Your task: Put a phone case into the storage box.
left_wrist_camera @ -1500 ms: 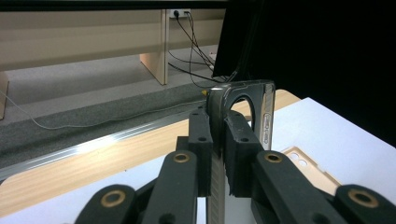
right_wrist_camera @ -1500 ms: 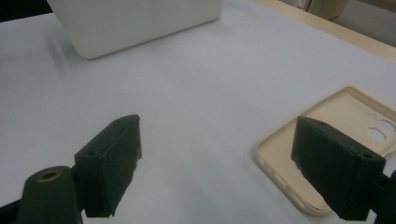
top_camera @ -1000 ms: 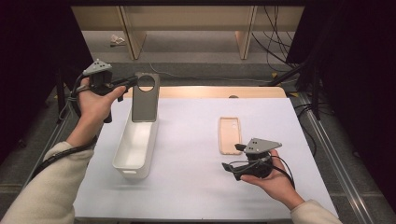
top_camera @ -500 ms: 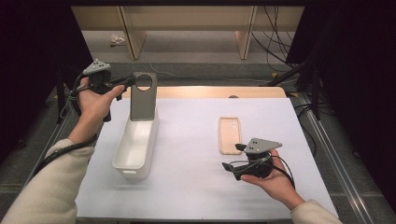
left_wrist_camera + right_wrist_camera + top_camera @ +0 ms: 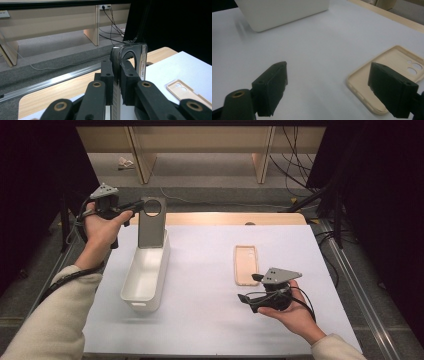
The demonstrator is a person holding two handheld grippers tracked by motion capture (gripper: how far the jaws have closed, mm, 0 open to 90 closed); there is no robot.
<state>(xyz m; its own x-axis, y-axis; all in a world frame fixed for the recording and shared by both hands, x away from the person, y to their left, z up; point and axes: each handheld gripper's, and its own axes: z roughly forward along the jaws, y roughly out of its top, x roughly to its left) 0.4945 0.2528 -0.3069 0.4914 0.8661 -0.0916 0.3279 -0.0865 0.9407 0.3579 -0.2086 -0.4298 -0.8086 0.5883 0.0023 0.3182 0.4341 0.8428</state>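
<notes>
Grey phone case (image 5: 151, 222), held upright over the far end of the white bin (image 5: 145, 279), pinched at its top edge by the left gripper (image 5: 136, 206). Could slip or tip outside the bin if let go tilted. Left forearm stretched forward, gripper level. Right gripper (image 5: 245, 300) low, jaws wide apart, empty, near the beige phone case (image 5: 246, 264) lying flat.

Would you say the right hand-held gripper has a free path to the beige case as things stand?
Probably yes: the right hand-held gripper is open, and the beige case lies flat just ahead on bare table, with nothing between.
</notes>
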